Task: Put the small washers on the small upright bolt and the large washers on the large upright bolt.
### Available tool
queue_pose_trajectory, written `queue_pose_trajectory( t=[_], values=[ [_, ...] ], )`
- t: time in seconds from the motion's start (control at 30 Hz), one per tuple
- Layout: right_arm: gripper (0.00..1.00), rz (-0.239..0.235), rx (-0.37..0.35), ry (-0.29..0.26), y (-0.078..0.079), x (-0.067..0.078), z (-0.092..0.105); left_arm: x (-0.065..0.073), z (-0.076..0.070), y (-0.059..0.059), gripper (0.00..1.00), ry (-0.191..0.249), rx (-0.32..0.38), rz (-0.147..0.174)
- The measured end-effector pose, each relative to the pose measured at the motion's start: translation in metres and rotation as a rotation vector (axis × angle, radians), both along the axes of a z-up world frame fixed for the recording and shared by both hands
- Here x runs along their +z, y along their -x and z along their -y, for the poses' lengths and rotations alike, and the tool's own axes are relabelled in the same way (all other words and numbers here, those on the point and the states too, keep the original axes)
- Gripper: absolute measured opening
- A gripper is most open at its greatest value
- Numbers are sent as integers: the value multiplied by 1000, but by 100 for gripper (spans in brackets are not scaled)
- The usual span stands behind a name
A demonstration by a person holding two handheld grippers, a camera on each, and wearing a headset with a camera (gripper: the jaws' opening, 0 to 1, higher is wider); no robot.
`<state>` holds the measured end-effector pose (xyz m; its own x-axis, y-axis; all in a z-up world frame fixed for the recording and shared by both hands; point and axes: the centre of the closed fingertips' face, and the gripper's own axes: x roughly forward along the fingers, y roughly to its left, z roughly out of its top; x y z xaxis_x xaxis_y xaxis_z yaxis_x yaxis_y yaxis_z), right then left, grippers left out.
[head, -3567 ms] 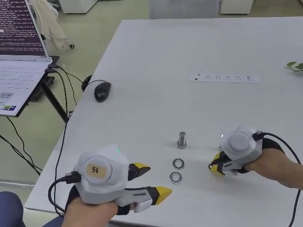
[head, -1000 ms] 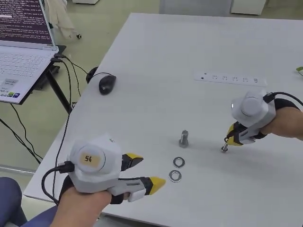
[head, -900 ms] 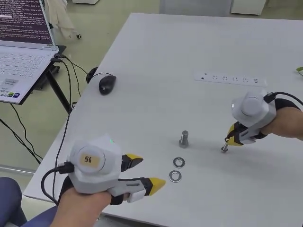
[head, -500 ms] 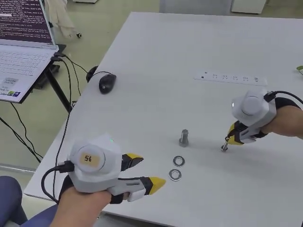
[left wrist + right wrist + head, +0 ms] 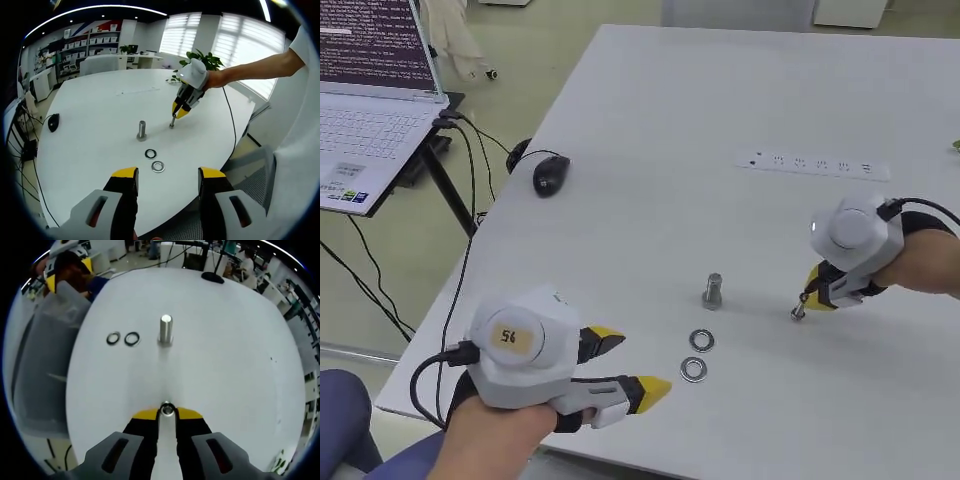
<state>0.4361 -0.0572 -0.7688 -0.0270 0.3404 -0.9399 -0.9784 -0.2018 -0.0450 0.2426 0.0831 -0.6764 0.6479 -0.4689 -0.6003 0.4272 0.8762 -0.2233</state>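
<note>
A large bolt [image 5: 712, 291] [image 5: 142, 130] [image 5: 165, 329] stands upright mid-table. Two large washers [image 5: 701, 340] [image 5: 694, 369] [image 5: 150, 153] [image 5: 158, 166] [image 5: 132, 338] [image 5: 113, 338] lie flat just in front of it. My right gripper [image 5: 808, 301] [image 5: 167, 412] is shut on the small bolt [image 5: 798, 312] [image 5: 172, 122] [image 5: 167, 409], whose base rests on the table to the right of the large bolt. My left gripper [image 5: 625, 365] [image 5: 167, 177] hangs open near the table's front edge, left of the washers, with nothing between its jaws.
A black mouse [image 5: 551, 175] [image 5: 53, 121] with its cable lies at the table's left edge. A white power strip [image 5: 813, 165] lies further back. A laptop [image 5: 365, 110] sits on a stand left of the table.
Since 3.6 s ago my right gripper has moved from the table's front to the right of the large bolt, carrying the small bolt. Over the last second nothing has visibly moved.
</note>
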Motion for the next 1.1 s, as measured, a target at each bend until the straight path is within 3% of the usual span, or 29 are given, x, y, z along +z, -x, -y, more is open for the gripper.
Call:
queue_pose_trajectory(
  t=[0.3,0.73,1.1],
  values=[
    [13,-11,-9,19,0,-14,-1,-1,-6,2,47,-8,8,-5],
    [13,-32,-36,34,-1,-34,1,6,-5,-10,47,-13,13,12],
    [18,-33,-60,11,0,-33,4,5,-2,-9,47,-17,1,7]
  ],
)
